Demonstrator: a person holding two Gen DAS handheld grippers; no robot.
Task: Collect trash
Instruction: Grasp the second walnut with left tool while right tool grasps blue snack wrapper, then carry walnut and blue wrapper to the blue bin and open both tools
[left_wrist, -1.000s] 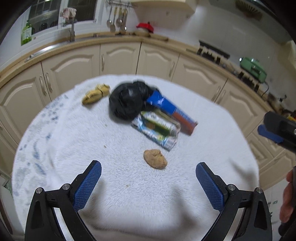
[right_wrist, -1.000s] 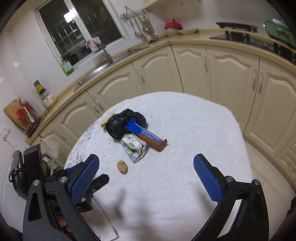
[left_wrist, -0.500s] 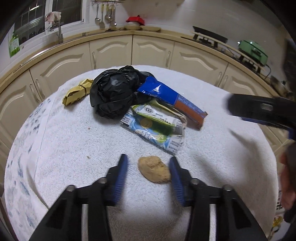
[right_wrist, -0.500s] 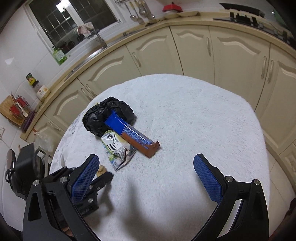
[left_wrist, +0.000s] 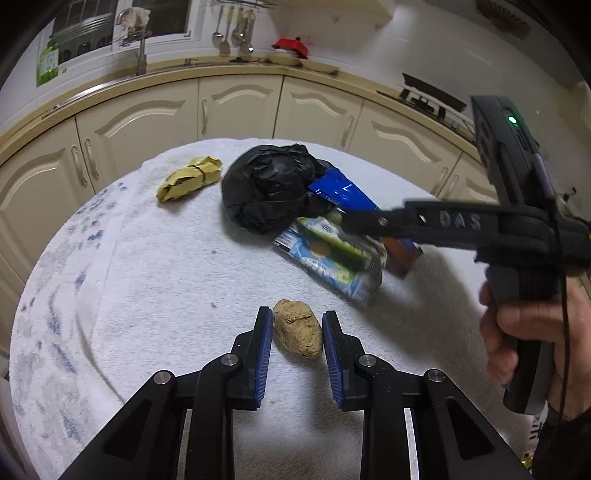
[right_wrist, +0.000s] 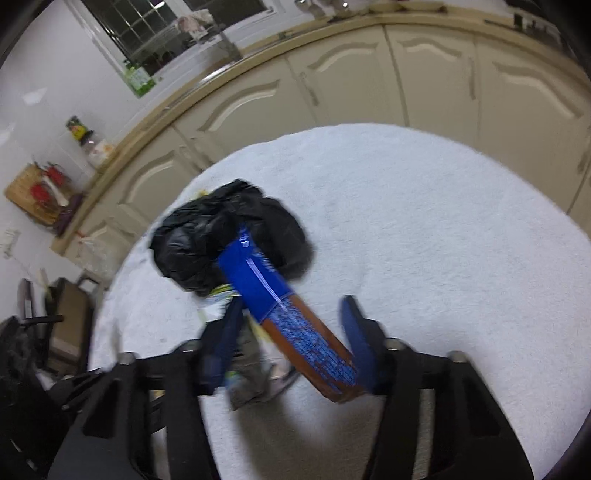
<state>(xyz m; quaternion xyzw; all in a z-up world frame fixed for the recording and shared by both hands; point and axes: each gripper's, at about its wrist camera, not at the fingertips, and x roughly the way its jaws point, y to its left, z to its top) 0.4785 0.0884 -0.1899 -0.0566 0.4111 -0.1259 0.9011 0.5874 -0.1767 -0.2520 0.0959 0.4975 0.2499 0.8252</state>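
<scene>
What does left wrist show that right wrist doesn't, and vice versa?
Left wrist only: the brown lump between the left gripper pads, the crumpled yellow wrapper, and the person's right hand on the handle.

Right wrist only: the right gripper straddling the box's brown end, jaws not yet closed on it; the frame is blurred.

Both: the blue-and-brown box, black bag, green-and-white packet and white cloth.

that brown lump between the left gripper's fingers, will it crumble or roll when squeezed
The brown lump looks rough and crumbly, with a crumb on the white cloth nearby, so it may shed bits. Its rounded shape might roll, though the left hand-held gripper brackets both sides. It probably weighs little.
</scene>
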